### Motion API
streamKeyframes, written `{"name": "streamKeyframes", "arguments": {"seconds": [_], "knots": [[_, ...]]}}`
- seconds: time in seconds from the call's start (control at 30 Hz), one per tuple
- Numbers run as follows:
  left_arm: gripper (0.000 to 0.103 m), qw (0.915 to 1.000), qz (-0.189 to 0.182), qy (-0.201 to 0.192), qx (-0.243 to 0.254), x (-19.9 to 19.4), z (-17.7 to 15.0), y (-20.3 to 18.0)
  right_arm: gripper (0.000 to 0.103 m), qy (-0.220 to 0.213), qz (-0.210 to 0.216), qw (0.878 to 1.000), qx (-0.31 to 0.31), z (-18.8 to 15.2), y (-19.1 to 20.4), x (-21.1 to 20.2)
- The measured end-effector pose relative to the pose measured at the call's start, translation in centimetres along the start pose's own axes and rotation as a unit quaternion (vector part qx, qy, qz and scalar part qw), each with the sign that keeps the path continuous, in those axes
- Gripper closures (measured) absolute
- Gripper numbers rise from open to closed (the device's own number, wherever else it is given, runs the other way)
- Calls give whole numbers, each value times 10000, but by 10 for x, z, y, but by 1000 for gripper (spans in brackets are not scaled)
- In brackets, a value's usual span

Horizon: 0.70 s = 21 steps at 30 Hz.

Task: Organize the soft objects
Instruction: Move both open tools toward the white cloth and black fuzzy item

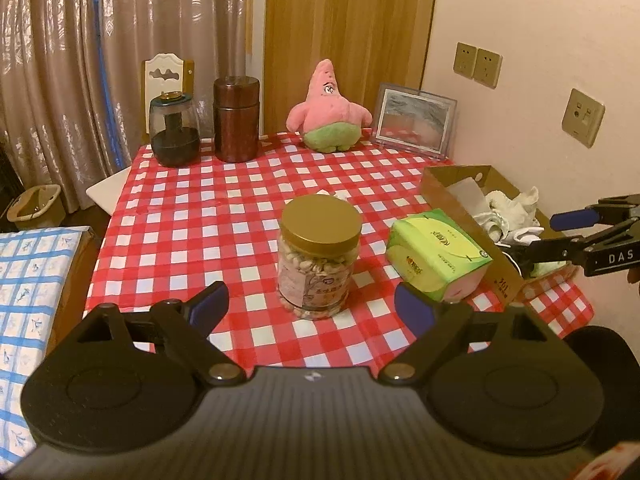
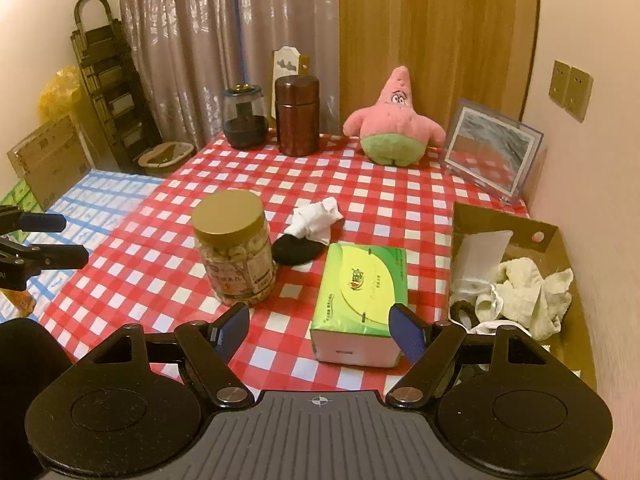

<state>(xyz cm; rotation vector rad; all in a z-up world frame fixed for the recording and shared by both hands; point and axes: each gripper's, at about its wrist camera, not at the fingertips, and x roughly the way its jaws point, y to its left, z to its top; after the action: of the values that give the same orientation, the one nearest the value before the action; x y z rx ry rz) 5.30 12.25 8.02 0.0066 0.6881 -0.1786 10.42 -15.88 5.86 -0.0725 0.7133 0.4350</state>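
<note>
**Red-checked table, both grippers empty**

Red and white checks cover the tablecloth [image 2: 360, 184] where the soft things lie. A white sock [image 2: 316, 222] sits crumpled near the middle, touching a black round pad [image 2: 296, 250] just in front of it, between the gold-lidded jar [image 2: 234, 248] and the green tissue pack [image 2: 362, 288]. More pale cloths [image 2: 524, 292] are heaped inside the cardboard box [image 2: 560, 240] at the table's right edge. A pink star plush [image 2: 394, 124] stands upright at the far side, beside a picture frame [image 2: 494, 148].

The left gripper [image 1: 312, 306] hangs over the near edge, jaws spread wide with nothing between them, facing the jar. The right gripper [image 2: 320, 326] is likewise released and empty, its right finger just beside the tissue pack's near corner.
</note>
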Motion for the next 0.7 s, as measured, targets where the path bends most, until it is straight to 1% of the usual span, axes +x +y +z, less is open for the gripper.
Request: {"name": "streamKeyframes", "arguments": {"seconds": [0.23, 0.4, 0.5, 0.7], "knots": [[14, 9999, 66, 22, 109, -6, 6, 2, 27, -74, 43, 9999, -53, 4, 2, -1], [14, 9998, 71, 86, 192, -2, 9, 5, 27, -24, 43, 10000, -54, 9, -2, 5], [14, 9996, 69, 156, 210, 4, 10, 8, 27, 21, 111, 9999, -56, 13, -6, 13], [14, 9987, 25, 369, 348, 25, 11, 17, 27, 163, 159, 9994, -271, 23, -19, 34]]}}
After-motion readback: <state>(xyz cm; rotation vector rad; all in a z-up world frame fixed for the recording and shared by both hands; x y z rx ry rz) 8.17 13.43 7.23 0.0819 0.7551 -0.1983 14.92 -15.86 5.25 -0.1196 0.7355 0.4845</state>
